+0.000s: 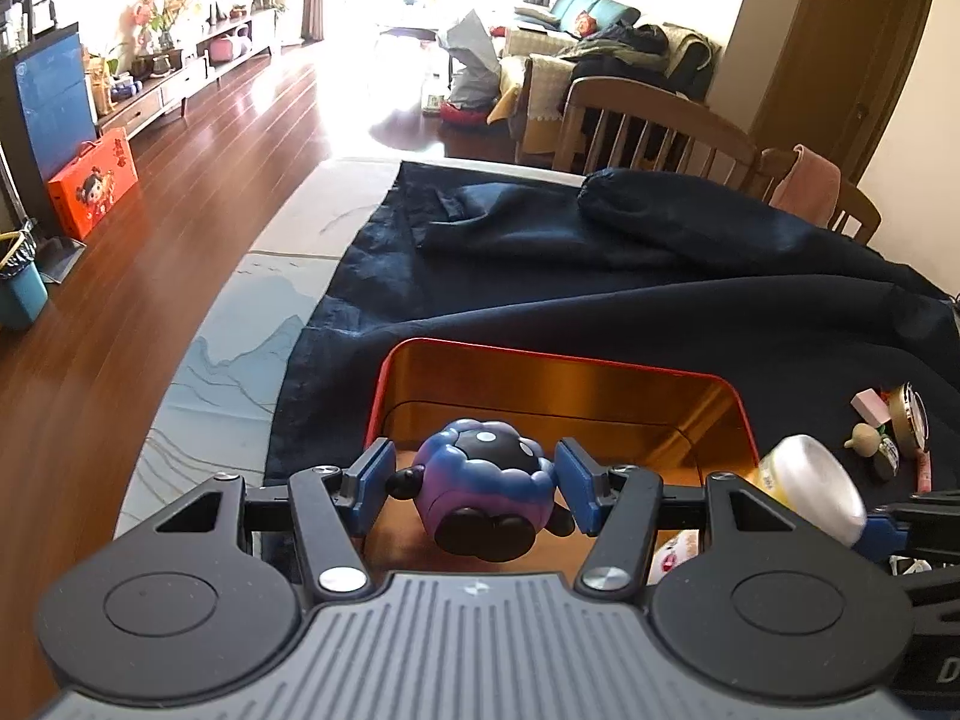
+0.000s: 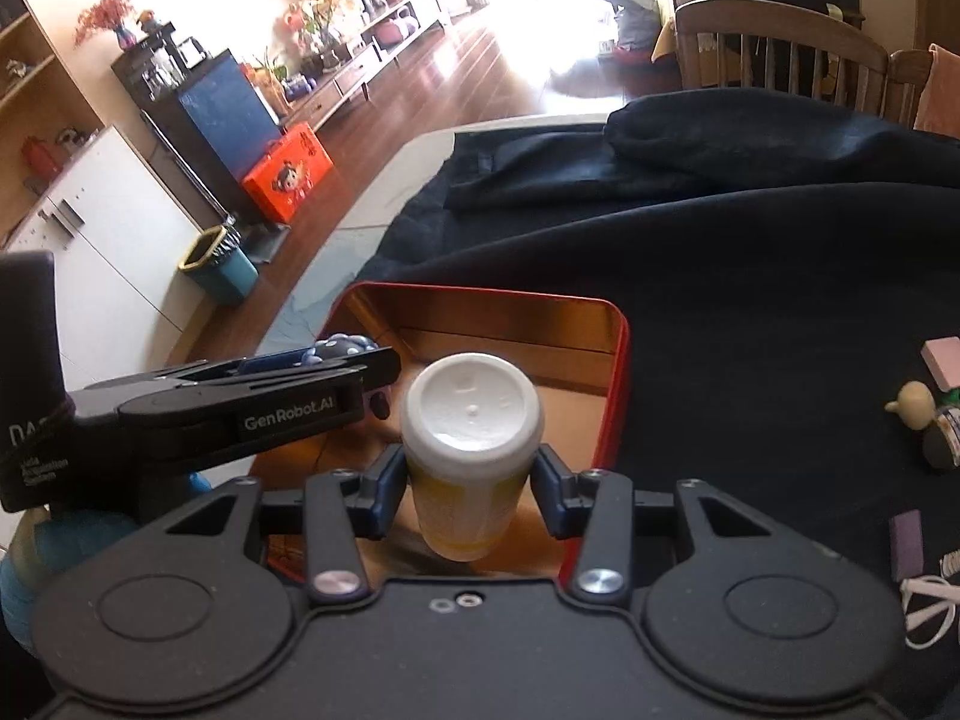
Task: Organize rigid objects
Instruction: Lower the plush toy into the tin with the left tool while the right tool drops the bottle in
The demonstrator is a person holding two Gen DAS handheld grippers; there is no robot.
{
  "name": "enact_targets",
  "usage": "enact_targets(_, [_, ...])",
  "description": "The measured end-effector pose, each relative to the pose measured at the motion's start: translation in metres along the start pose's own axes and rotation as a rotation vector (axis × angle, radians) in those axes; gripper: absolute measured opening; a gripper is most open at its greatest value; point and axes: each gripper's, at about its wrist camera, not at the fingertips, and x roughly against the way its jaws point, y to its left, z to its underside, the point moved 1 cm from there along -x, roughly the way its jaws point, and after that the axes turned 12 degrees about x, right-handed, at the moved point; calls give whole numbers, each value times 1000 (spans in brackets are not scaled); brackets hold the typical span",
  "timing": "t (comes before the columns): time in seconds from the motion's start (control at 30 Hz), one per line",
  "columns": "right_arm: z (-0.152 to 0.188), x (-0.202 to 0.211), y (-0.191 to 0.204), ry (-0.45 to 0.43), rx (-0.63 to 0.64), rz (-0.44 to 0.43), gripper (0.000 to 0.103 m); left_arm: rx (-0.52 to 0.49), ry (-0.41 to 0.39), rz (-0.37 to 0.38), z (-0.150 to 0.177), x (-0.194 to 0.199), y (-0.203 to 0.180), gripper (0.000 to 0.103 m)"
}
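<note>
Holding a purple-and-black round toy figure (image 1: pixel 480 483) in my left fingers (image 1: pixel 378 480) and a white-capped yellow plastic bottle (image 2: pixel 471 450) in my right fingers (image 2: pixel 381 495), both over the open red metal tin (image 2: pixel 618 372).

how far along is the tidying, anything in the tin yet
Done: little that shows; the visible floor of the red tin looks bare, though its near end is hidden. In hand: the left hand-held gripper grips a purple toy figure and the right hand-held gripper a white-capped bottle, both over the tin. Left: the pink block, small wooden figure and other bits on the dark cloth.
</note>
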Motion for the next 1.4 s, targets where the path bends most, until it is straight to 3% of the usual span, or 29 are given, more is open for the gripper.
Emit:
enact_targets(0.37, [-16,-18,-10,12,5,19,44,-9,13,4,-3,-18,-1,58])
enact_targets(0.53, [-17,-34,-22,65,-30,31,44,-43,9,-10,-6,-22,-6,58])
enact_targets(0.9, [-18,-26,-21,67,10,42,45,-91,16,-31,-8,-27,-13,58])
enact_targets(1.1, [-15,-11,-16,37,36,15,58,-69,35,-22,-6,-25,-12,57])
enact_targets(1.4, [-4,19,-11,-14,22,-16,61,-69,18,-14,0,-7,-13,59])
